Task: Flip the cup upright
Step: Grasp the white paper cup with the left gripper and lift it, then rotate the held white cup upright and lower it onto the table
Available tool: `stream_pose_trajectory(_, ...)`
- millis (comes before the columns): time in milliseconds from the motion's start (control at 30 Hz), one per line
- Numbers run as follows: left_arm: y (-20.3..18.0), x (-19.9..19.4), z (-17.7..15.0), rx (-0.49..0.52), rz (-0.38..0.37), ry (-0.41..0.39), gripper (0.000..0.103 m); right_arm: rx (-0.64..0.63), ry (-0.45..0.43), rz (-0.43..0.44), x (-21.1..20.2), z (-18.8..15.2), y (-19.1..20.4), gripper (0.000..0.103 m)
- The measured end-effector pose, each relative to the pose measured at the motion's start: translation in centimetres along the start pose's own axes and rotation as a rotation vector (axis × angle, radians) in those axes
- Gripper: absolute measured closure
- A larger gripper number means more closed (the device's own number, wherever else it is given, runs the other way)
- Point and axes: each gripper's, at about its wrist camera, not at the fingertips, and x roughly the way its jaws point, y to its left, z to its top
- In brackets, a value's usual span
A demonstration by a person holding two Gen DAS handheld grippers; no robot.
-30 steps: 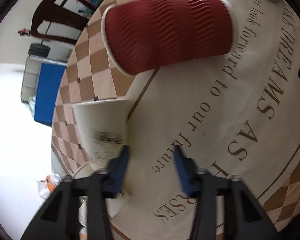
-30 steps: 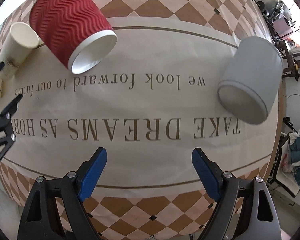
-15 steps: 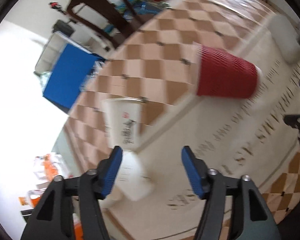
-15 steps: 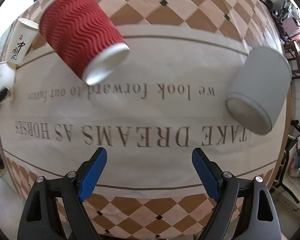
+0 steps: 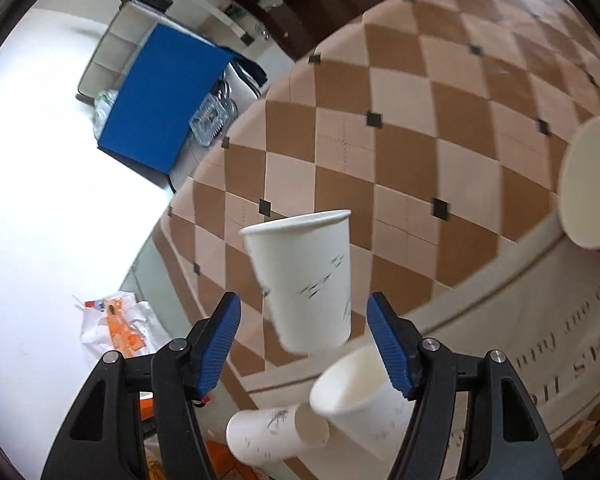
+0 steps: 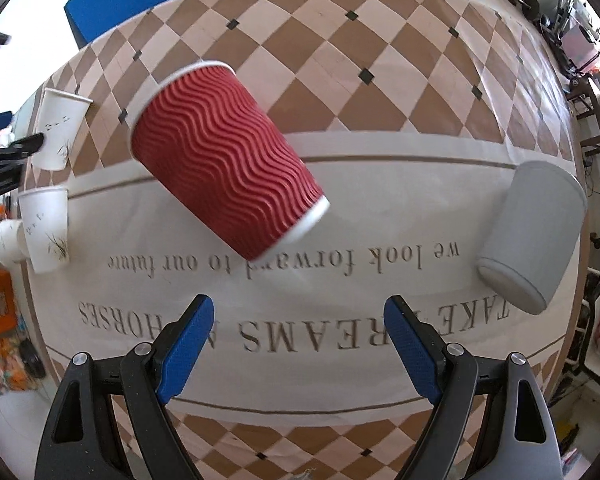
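A white paper cup (image 5: pixel 306 280) stands upright on the checked tablecloth just beyond my open left gripper (image 5: pixel 304 340); it also shows in the right wrist view (image 6: pixel 60 134). A second white cup (image 5: pixel 360 396) stands upright by the right finger, and a third (image 5: pixel 276 434) lies on its side at the table edge. A red ribbed cup (image 6: pixel 228 182) lies on its side ahead of my open, empty right gripper (image 6: pixel 300 344); its white mouth shows in the left wrist view (image 5: pixel 590 184). A grey cup (image 6: pixel 534 236) lies on its side at the right.
The table (image 6: pixel 340 60) carries a checked cloth with a cream lettered runner. Its left edge runs close to the white cups. Off the table stand a blue box (image 5: pixel 164 96), a dark chair (image 5: pixel 300 8) and floor litter (image 5: pixel 116 324).
The left gripper has swung left and pulled back; the white cup now stands upright between its opened fingers. The red cup has shifted in the right view as that gripper moved.
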Motion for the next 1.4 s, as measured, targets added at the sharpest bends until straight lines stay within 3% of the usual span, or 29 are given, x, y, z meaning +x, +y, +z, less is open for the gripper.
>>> stream_pose_trajectory(100,0.0,2.1,0.7,0.018,-0.016,0.042,0.039,-0.003,-0.008,0.002,-0.1,0.8,0.9,0.015)
stream_pose_trajectory(167,-0.4,2.9,0.9,0.039,0.036,0.051,0.039,-0.002,-0.004,0.004,0.3,1.3,1.5,0.015)
stream_pose_trajectory(267,0.1,3.5,1.0,0.023,0.041,0.047,0.043,-0.007,0.004,-0.003,0.2,2.2,1.9,0.015)
stream_pose_trajectory(300,0.2,3.4,1.0,0.017,0.045,0.043,0.049,-0.006,0.006,-0.005,0.4,2.4,1.5,0.015)
stream_pose_trajectory(600,0.5,0.4,0.4,-0.044,-0.015,-0.004,0.051,0.008,-0.009,-0.004,-0.6,2.6,0.0,0.015)
stream_pose_trajectory(667,1.0,-0.9,0.2,-0.064,-0.035,-0.03,0.051,0.008,-0.011,-0.001,0.0,0.8,-0.8,0.015)
stream_pose_trajectory(867,1.3,-6.7,-1.7,-0.163,-0.144,-0.12,0.051,-0.004,-0.014,0.013,-1.7,-2.1,-3.0,0.015)
stream_pose_trajectory(1000,-0.7,-10.5,-4.0,-0.204,-0.202,-0.165,0.052,0.002,-0.026,0.012,-1.8,-4.7,-3.1,0.015)
stream_pose_trajectory(1167,-4.1,-12.4,-8.2,-0.303,-0.307,-0.147,0.052,0.023,-0.029,-0.007,-2.0,-7.0,-6.9,0.015)
stream_pose_trajectory(1400,-10.4,-11.7,-15.6,-0.514,-0.489,-0.094,0.057,0.078,-0.032,-0.069,-1.2,-12.0,-9.7,0.015)
